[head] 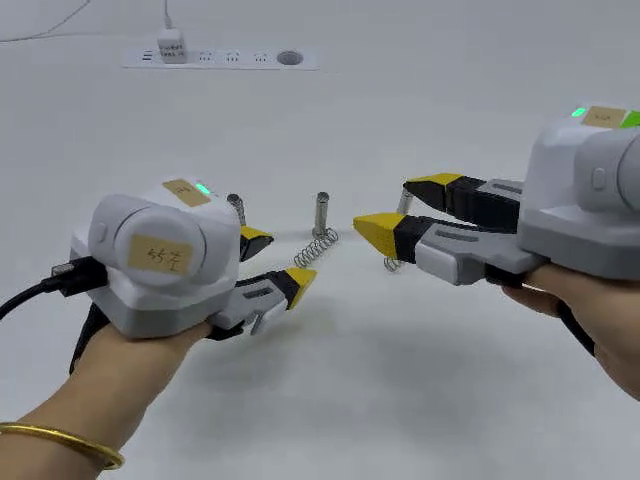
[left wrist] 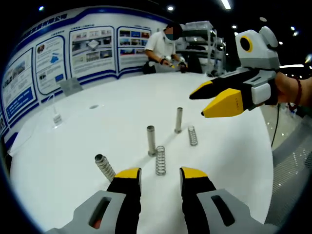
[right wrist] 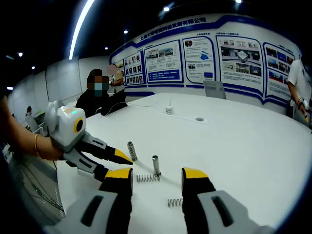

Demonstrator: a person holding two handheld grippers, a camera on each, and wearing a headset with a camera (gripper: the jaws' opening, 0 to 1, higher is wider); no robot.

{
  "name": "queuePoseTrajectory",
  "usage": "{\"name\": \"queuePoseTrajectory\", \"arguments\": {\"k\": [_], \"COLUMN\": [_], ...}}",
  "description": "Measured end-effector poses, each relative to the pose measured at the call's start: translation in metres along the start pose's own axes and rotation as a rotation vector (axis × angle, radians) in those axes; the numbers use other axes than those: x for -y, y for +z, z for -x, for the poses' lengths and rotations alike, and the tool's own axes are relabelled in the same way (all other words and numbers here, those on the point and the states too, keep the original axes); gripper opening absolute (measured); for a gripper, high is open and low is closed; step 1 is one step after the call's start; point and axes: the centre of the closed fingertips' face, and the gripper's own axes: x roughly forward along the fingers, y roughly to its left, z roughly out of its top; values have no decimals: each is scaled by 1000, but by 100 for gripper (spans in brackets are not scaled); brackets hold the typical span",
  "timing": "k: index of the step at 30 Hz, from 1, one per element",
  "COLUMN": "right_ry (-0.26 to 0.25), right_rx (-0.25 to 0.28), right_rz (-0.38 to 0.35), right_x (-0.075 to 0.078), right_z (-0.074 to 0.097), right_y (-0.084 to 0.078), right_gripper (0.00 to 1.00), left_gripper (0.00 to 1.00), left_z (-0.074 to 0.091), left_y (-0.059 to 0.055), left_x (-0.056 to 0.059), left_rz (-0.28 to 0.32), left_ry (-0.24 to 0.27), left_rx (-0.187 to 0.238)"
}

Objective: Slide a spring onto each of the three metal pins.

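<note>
Left gripper (head: 283,256), jaws parted and empty, sits nearest the loose spring (head: 316,247), lying flat just beyond its tips, end-on, beside the bare middle pin (head: 322,212)

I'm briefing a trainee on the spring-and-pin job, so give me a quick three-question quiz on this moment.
1. How many of the three pins already wear a spring?
2. True or false: the left gripper grips a spring.
3. The loose spring by the middle pin is: A upright, B lying on the table, C threaded on.
Key: 1 one, the leftmost pin; 2 false, it is open and empty; 3 B.
</note>
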Motion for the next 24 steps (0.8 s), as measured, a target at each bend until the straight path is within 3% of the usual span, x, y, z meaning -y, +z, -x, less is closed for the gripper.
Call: {"name": "queuePoseTrajectory", "arguments": {"k": [7, 24], "right_ry": [-11, -35], "right_rx": [-7, -25], "right_rz": [-11, -30], "right_x": [7, 16], "right_z": [9, 21], "right_y": [-8, -20], "right_gripper": [45, 51], "left_gripper": [28, 21], "left_z": [-13, -27], "left_y": [0, -13], "left_x": [1, 3], "left_rz": [0, -17], "left_ry": [-19, -25], "left_rx": [-16, -90]}}
